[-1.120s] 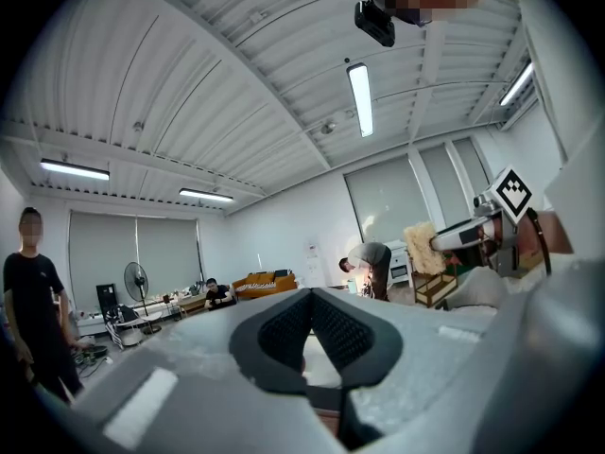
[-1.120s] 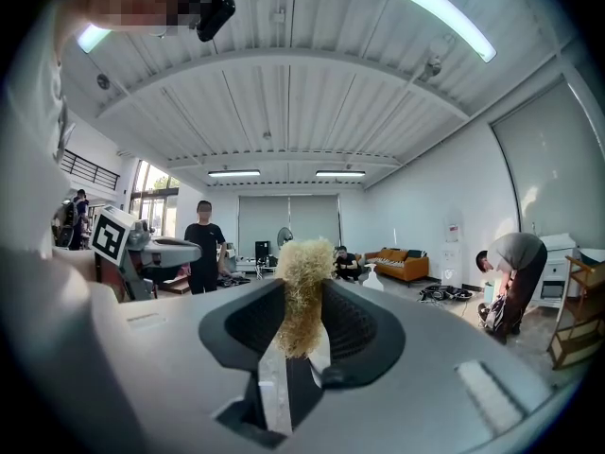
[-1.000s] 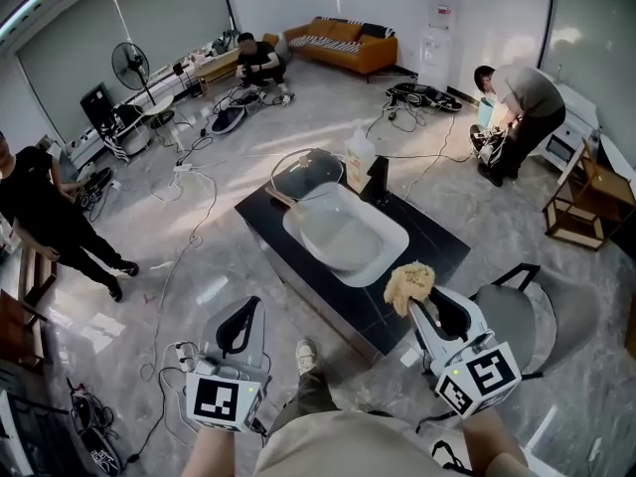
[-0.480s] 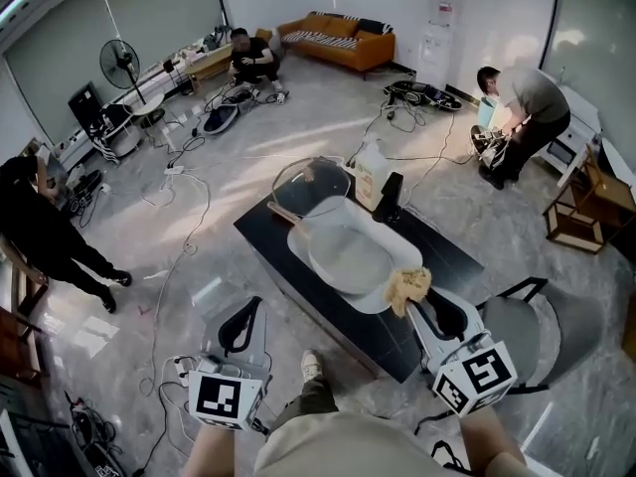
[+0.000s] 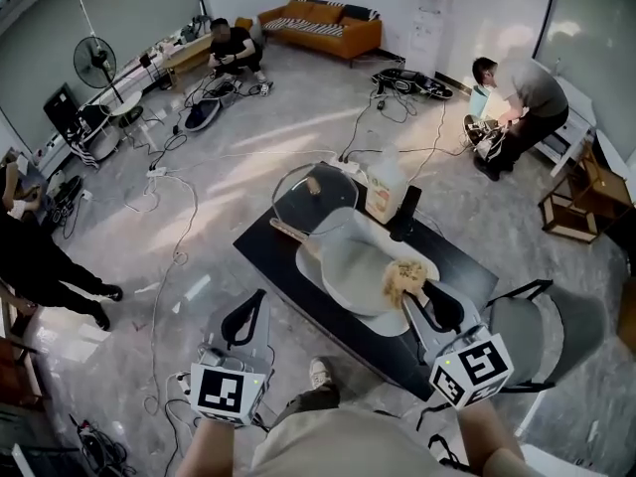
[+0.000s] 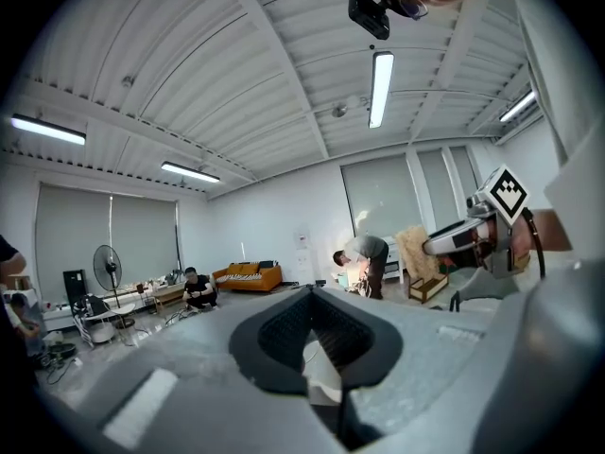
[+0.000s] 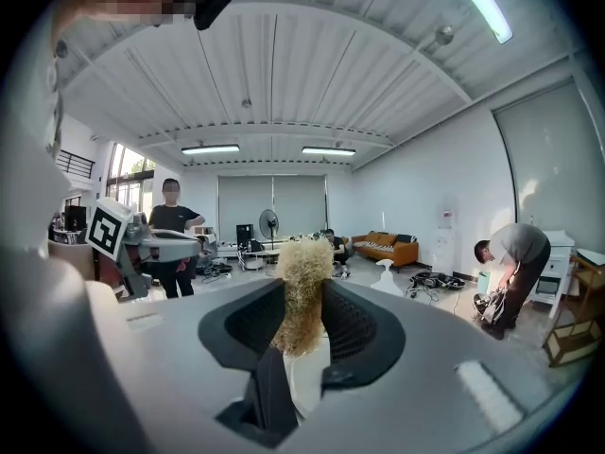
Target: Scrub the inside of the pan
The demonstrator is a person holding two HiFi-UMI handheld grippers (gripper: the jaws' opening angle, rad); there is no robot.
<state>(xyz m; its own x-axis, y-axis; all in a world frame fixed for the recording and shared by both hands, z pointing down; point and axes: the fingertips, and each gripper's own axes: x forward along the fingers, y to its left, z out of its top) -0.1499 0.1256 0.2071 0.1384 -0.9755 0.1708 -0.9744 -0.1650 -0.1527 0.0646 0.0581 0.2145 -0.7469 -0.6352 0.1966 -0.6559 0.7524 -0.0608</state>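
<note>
Yellow scrubber [image 5: 404, 279] sits clamped in the right gripper [image 5: 415, 301] fingers over the white basin [image 5: 310, 264]; near left, the left gripper [image 5: 248, 311] fingers are clenched, empty.

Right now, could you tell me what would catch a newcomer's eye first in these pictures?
The frizzy yellow scrubber clamped in the right gripper stands out, poised over the white basin on the black table. The left gripper hangs shut and empty off the table's near left side. Cables sprawl across the floor behind.
</note>
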